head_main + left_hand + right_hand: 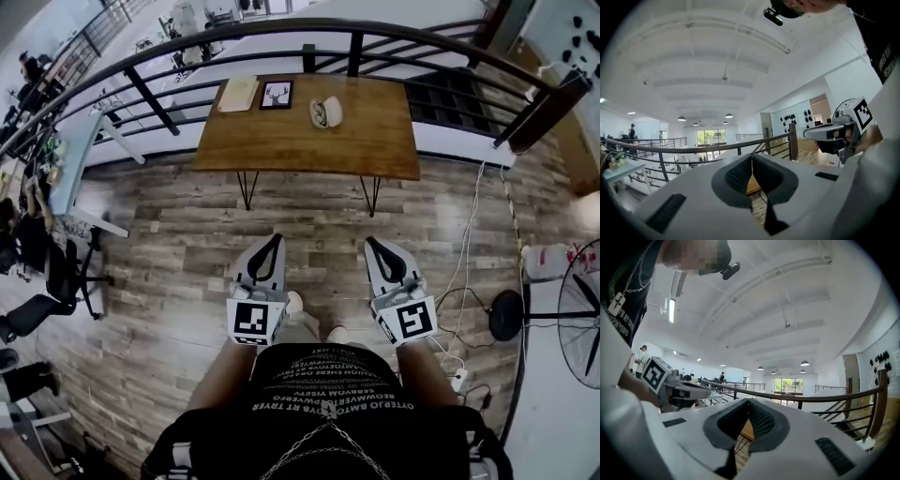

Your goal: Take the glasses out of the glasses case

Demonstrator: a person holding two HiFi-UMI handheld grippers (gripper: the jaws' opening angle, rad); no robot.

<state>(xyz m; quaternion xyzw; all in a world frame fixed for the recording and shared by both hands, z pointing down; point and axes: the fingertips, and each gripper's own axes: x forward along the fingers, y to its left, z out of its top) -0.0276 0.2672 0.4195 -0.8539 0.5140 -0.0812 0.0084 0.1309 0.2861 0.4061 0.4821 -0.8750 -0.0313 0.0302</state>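
Observation:
A white glasses case lies open on the wooden table far ahead of me, with dark-rimmed glasses resting in it. Both grippers are held low in front of my body, well short of the table and side by side over the wood floor. My left gripper has its pads pressed together with nothing between them. My right gripper is shut too, its pads meeting on nothing. Each gripper view catches the other gripper off to the side.
On the table a framed deer picture and a pale notebook lie left of the case. A dark curved railing runs behind the table. A floor fan and cables are at the right, a white desk at the left.

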